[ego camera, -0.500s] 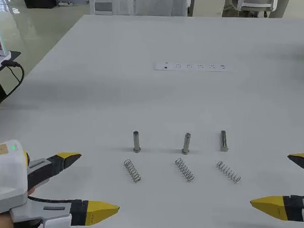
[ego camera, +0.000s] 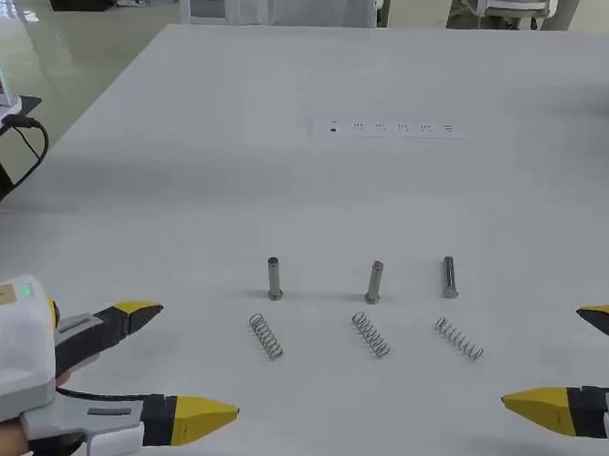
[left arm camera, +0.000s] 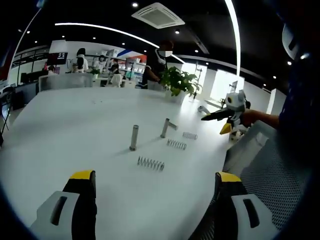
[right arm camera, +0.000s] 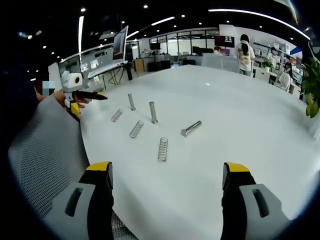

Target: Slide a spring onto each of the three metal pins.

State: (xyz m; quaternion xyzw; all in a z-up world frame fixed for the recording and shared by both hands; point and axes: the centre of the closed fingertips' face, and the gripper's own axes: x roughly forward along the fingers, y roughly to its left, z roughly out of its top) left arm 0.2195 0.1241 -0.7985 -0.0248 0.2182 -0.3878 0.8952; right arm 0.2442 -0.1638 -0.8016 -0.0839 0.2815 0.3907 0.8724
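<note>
A white bench (ego camera: 435, 213) carried three metal pins in a row, with one spring lying flat in front of each. None of the springs was on a pin yet.

The left gripper (ego camera: 200, 360) hung low at the near left with its jaws spread wide and empty. The right gripper (ego camera: 540, 356) hung at the near right, jaws equally wide and empty. Both sat back from the parts, probably poised to pick a spring.

Ahead of the left jaws and slightly to their right lay the left spring (ego camera: 265, 337), and just beyond it the left pin (ego camera: 274, 278) stood upright. The middle spring (ego camera: 370, 334) and the upright middle pin (ego camera: 375, 281) lay roughly midway between the two pairs of jaws. The right spring (ego camera: 458, 340) lay nearest the right jaws, ahead and between them in the right gripper view. Just past it, the right pin (right arm camera: 191, 128) lay on its side, not standing. It would likely need righting or holding before a spring could slide on.

The bench between the jaws and the springs was bare, so nothing blocked either reach. Far beyond the pins, a socket strip (ego camera: 388, 129) sat flush in the bench, well apart from the work. A grey mesh chair (right arm camera: 45, 150) sat close beside the jaws in both gripper views. A potted plant (left arm camera: 180, 82) and several people stood in the office behind.
</note>
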